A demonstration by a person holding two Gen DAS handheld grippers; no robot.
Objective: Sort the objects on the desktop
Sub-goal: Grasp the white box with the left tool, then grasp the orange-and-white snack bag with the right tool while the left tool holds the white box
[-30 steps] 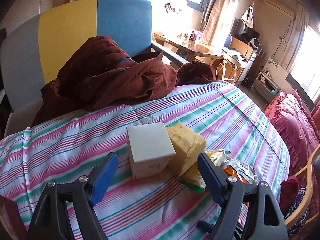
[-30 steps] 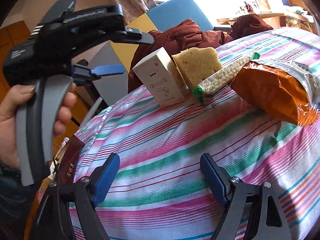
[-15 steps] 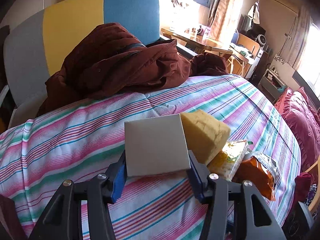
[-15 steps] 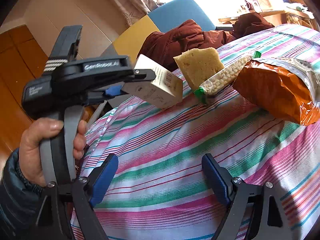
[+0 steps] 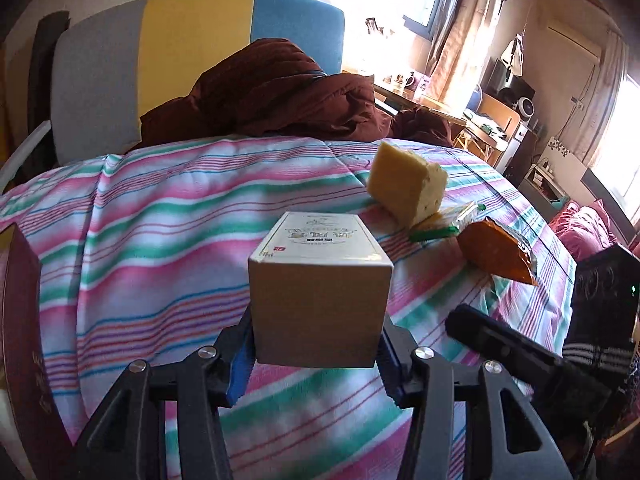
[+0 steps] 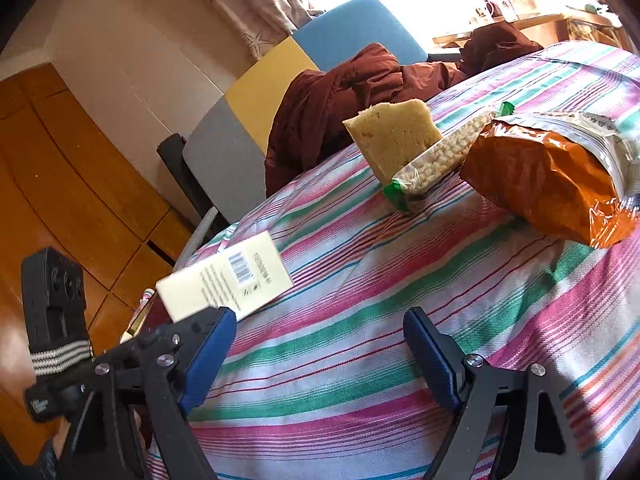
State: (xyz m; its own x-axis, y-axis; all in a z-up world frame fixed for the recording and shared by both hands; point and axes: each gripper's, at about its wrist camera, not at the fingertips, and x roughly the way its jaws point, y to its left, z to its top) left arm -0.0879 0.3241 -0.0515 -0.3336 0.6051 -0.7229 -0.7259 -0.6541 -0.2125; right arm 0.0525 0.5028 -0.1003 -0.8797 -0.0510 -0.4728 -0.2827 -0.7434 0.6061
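Note:
My left gripper [image 5: 316,364] is shut on a white carton box [image 5: 320,288], held above the striped tablecloth [image 5: 160,240]. In the right wrist view the same box [image 6: 224,278] hangs at the table's left edge, its barcode side showing. My right gripper [image 6: 320,356] is open over the cloth with nothing between its fingers. A yellow sponge block [image 5: 406,184] leans on a green-ended packet of pale grains [image 6: 436,160]. An orange snack bag [image 6: 548,184] lies to the right of them.
A dark red jacket [image 5: 280,96] is draped over a grey, yellow and blue chair [image 5: 192,52] behind the table. A dark red book or box [image 5: 20,340] stands at the table's left edge. A wooden desk with cups [image 5: 432,96] sits by the window.
My left gripper closed on the white box, lifted it away from the sponge and carried it back toward the table's left edge. The right gripper stayed open and almost still.

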